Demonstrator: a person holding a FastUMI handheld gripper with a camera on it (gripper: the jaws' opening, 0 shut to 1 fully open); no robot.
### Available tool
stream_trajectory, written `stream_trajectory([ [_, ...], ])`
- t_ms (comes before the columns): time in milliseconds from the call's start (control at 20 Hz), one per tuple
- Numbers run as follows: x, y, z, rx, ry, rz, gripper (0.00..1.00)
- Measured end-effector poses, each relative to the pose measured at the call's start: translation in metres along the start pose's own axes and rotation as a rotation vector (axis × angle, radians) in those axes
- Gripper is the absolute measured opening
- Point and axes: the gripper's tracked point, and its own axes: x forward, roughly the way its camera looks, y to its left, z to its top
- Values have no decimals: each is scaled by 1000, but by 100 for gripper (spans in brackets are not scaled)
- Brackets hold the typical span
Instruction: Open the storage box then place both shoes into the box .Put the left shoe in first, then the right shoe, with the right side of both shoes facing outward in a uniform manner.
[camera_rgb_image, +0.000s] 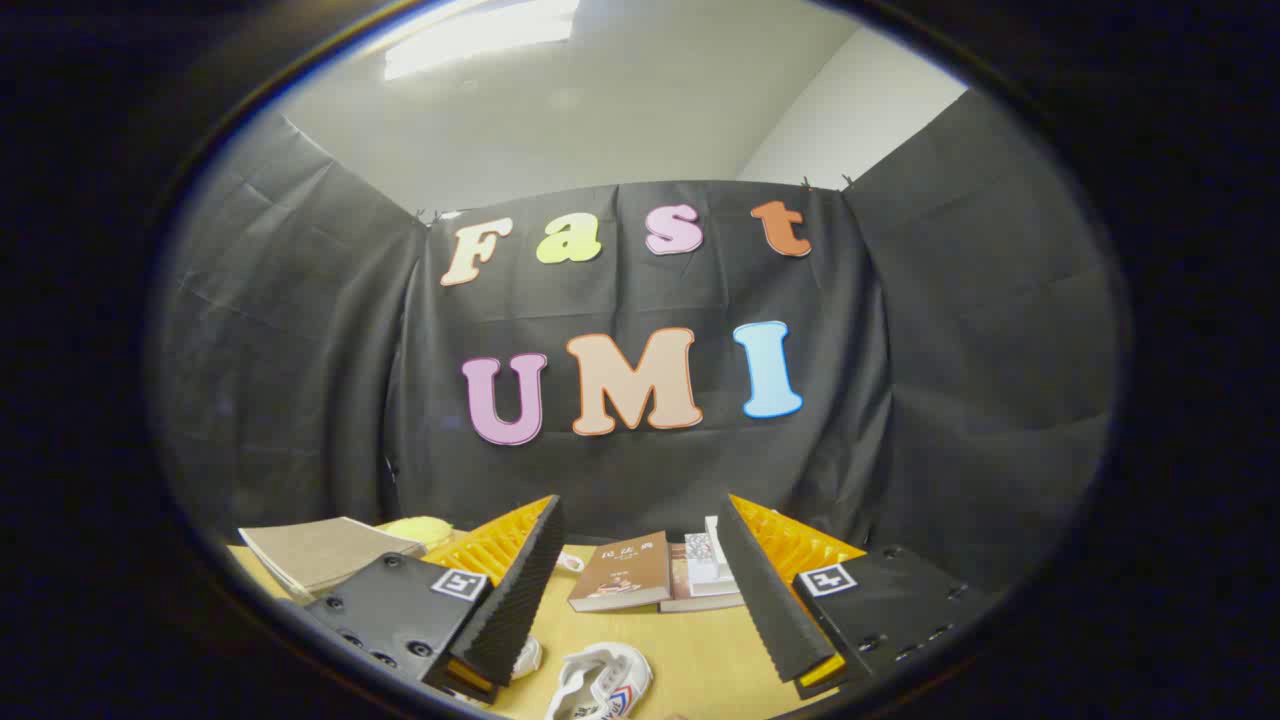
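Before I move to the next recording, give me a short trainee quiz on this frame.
1. True or false: the hand-held gripper has its fingers shut on the white canvas shoe with red and blue stripes.
2. What lies beyond the fingers on the light wooden table? A) brown paperback book B) glass bottle C) metal pan
3. Fill in: the shoe lies on the table, ____ the two fingers.

Key: 1 false, the fingers are spread apart with nothing held; 2 A; 3 between.
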Motion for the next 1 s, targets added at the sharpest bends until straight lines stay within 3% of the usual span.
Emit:
stream_trajectory([
  [600, -3, -4, -4, -26, 0, -10, 97],
  [1000, -3, -11, -16, 54, 37, -2, 97],
])
